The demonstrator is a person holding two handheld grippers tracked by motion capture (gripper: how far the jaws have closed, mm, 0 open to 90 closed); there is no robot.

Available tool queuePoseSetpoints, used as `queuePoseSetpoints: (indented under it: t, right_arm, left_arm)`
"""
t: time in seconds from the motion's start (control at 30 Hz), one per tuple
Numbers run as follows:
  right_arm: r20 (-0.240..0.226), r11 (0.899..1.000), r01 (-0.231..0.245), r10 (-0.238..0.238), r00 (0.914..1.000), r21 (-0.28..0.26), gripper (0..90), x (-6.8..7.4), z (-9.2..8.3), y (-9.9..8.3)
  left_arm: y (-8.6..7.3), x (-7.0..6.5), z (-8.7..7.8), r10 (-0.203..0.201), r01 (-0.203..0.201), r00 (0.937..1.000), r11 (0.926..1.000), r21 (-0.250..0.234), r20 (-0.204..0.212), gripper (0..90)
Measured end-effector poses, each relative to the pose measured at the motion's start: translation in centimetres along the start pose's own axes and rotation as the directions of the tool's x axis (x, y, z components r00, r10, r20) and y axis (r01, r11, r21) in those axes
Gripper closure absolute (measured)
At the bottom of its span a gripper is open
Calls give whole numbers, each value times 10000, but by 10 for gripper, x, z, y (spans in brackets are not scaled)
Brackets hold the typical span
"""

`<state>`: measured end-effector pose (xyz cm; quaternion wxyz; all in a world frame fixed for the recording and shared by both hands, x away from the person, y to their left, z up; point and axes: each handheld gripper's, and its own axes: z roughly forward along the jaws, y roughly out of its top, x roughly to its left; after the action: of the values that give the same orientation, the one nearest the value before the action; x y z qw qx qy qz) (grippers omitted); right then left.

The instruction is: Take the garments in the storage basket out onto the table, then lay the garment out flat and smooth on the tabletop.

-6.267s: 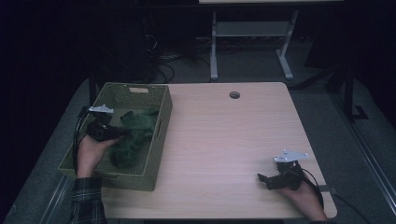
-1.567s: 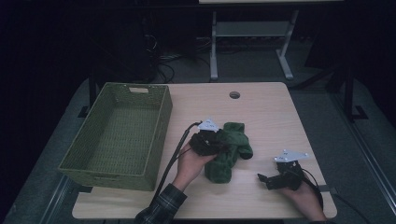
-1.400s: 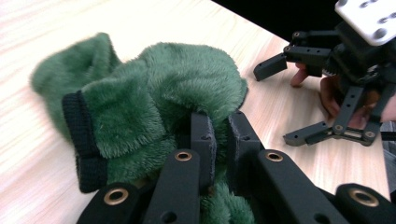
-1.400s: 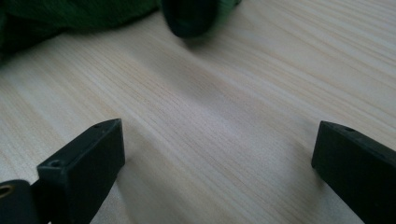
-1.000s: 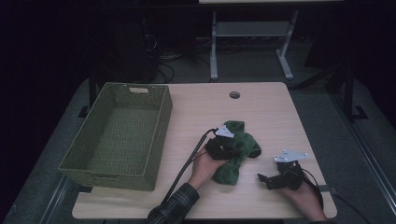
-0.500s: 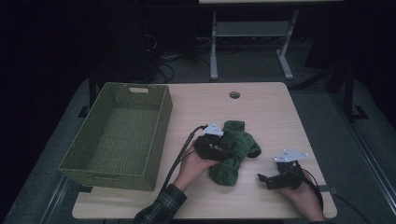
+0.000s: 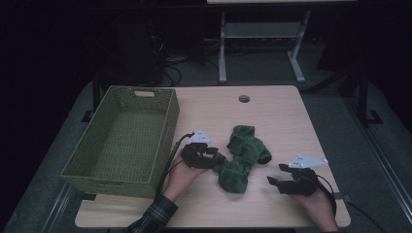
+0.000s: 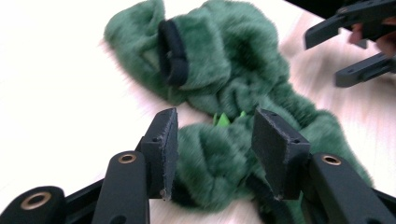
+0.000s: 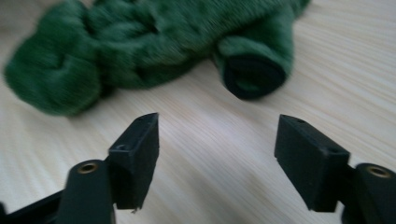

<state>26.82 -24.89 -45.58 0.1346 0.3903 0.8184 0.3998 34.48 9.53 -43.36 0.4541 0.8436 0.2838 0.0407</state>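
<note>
Room: dim, with a pale wooden table (image 7: 272, 121) lit in the middle of the high view and a dark floor with metal frame legs behind it.
Table detail: a small round cable hole (image 7: 244, 98) sits near the far edge, upper centre of the frame.
Basket: a green woven rectangular basket (image 7: 104, 165) stands at the left of the table, nothing visible inside it.
Garment: a crumpled green fleece garment with black cuffs (image 7: 242, 158) lies on bare wood at centre frame, right of the basket and well apart from it.
Left gripper: the black two-jaw left gripper (image 7: 208, 155) sits just left of the fleece; in the left gripper view (image 8: 212, 154) its jaws stand apart with fleece between the pads, and the pads do not press on it.
Right gripper: the black right gripper (image 7: 276, 175) rests at the lower right of the table, near the garment but apart from it; its jaws have just been closing, yet they stand wide over bare wood (image 9: 215, 161) with nothing between them.
Cuff: one black cuff opening (image 9: 252, 77) faces the right gripper.
</note>
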Motion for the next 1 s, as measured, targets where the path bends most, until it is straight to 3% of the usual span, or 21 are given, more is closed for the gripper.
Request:
queuePoseSetpoints:
  t: [0.17,0.37,0.53,0.77,1.0]
  right_arm:
    - [-549,9995,-22,4,9985,-324,381,9,2,12]
    - [-1042,9972,497,-554,9930,-558,441,29,10,30]
    - [-1684,9936,887,-994,9807,-703,482,45,19,45]
    - [-2270,9880,1246,-1425,9634,-912,526,63,35,65]
    - [-2551,9863,1516,-1632,9530,-645,610,73,57,79]
  left_arm:
    - [-5,5,1,-122,121,9997,9999,-58,-196,496]
    - [-10,14,7,-162,169,9991,9997,188,-404,490]
    - [-15,17,13,-57,79,9990,9988,482,-448,489]
    - [-23,21,22,-338,367,9983,9973,632,-466,491]
    - [-26,21,27,-176,203,9992,9969,754,-364,569]
